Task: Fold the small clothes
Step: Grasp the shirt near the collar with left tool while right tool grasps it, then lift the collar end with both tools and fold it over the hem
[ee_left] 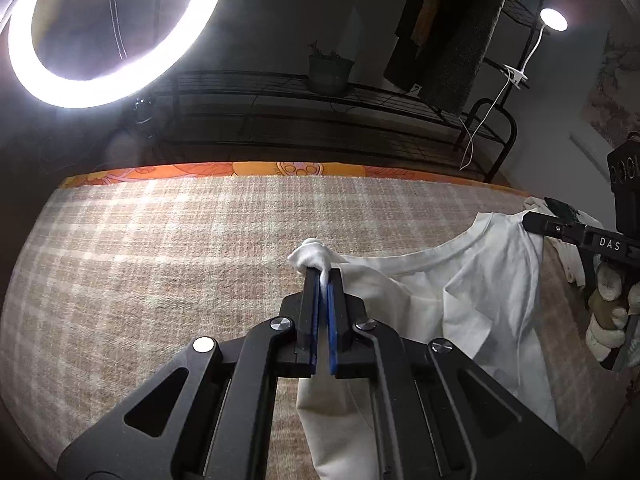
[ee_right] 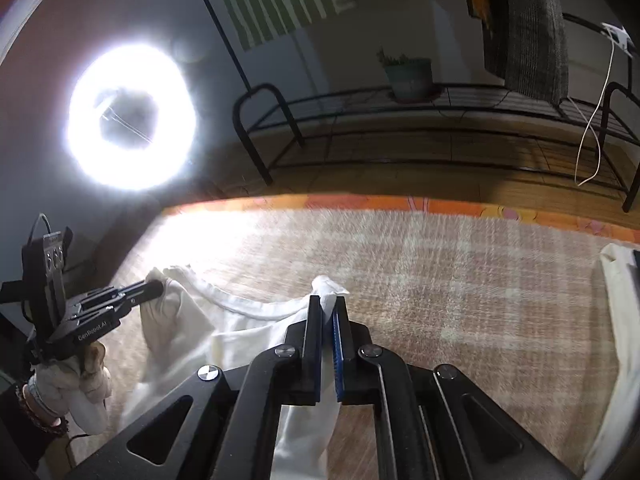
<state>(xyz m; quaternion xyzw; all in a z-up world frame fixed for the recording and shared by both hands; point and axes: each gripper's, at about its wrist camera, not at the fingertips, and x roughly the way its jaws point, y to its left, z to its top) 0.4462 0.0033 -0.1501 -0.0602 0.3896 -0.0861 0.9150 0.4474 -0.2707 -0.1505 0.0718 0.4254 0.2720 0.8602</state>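
While clamped nearly closed, left claw pinching a bunched shoulder of white T-shirt; right claw likewise pinched on the opposite shoulder. Shirt hanging between both, trailing onto plaid-covered counter. Beyond: ring light, wire rack.

The white shirt runs off the bottom edge, its lower half hidden behind the left gripper. In the right wrist view, the plaid cloth is blurred, and another white garment is cut off at the right edge.
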